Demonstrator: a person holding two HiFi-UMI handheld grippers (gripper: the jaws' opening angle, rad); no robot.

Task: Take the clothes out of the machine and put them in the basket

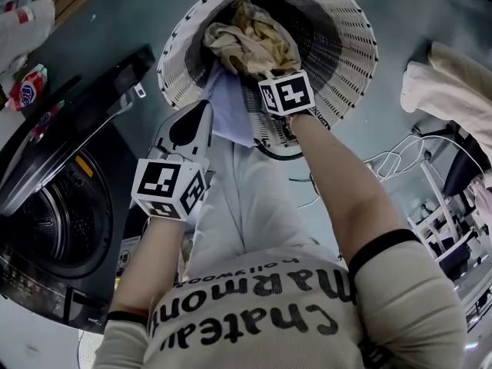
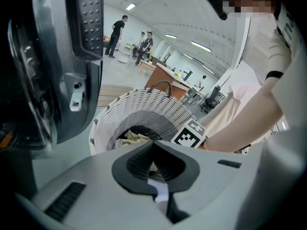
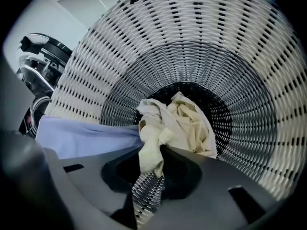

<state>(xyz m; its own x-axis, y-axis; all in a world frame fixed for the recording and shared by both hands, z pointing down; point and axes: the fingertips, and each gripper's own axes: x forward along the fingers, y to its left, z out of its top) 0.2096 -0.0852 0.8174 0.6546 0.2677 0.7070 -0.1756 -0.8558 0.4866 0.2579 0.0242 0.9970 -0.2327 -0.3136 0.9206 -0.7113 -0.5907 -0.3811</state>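
Over the basket, left gripper jaws pinch the blue cloth; right gripper jaws stand slightly parted, evidently releasing the cream garment.

From where I stand, the basket gapes wide, but cream clothes heap its bottom and a lavender cloth drapes over the near rim. The right claw fills the middle of the mouth, and the left claw crowds the rim beside it. The washing machine door hangs open close on the left. Bare floor lies beyond the basket. A drying rack and loose cables clutter the right.
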